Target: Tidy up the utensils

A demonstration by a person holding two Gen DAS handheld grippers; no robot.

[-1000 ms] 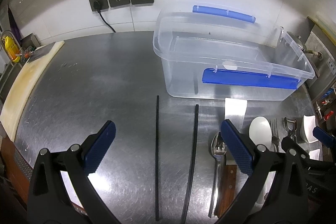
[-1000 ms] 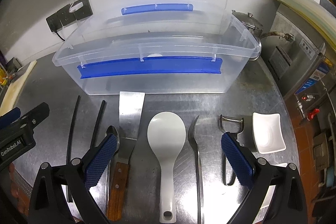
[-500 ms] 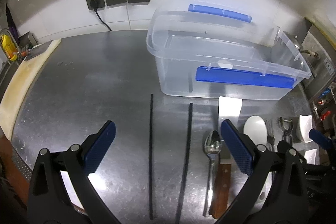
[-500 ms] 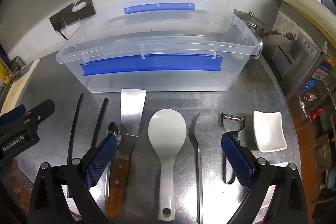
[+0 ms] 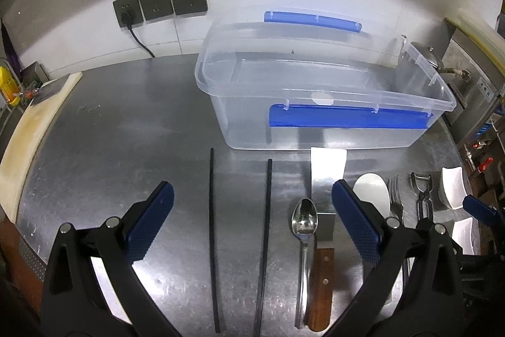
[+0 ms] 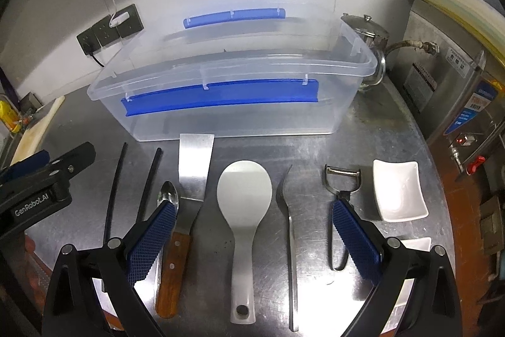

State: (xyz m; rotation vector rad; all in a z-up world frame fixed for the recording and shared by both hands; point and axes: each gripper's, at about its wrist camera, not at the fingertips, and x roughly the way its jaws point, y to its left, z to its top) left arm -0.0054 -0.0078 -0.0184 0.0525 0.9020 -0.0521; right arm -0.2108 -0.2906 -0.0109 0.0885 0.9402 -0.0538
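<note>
1. Left claw (image 5: 252, 220), left wrist view, lower centre: jaws spread wide and released, gripping nothing. Two black chopsticks (image 5: 211, 229) lie between its blue pads, parallel and apart, running up the frame.
2. Right claw (image 6: 252, 239), right wrist view, lower centre: likewise released and carrying nothing. Between its pads lie the white rice paddle (image 6: 243, 210) and the fork (image 6: 288, 223).
3. Utensil row on the steel table (image 6: 363, 128), left to right across the right wrist view: chopsticks, spoon (image 6: 167, 198), wood-handled spatula (image 6: 189, 188), rice paddle, fork, peeler (image 6: 341, 188). All lie flat in front of the bin; none appears to have been picked up yet.
4. Step judged in hand: choosing and approaching a first utensil. A sound grasp would likely close across a handle, not a blade or bowl. The thin chopsticks lie flush on the table, so the pads would need to come low and square to avoid skidding off them.
5. Clear plastic bin (image 6: 347, 103), blue-trimmed, upper centre of both views: open-topped, no utensil seen inside.
6. White dish (image 6: 399, 191), right of the peeler: nothing in it. A second white dish (image 6: 416, 243) shows below it, mostly hidden behind the claw.
</note>
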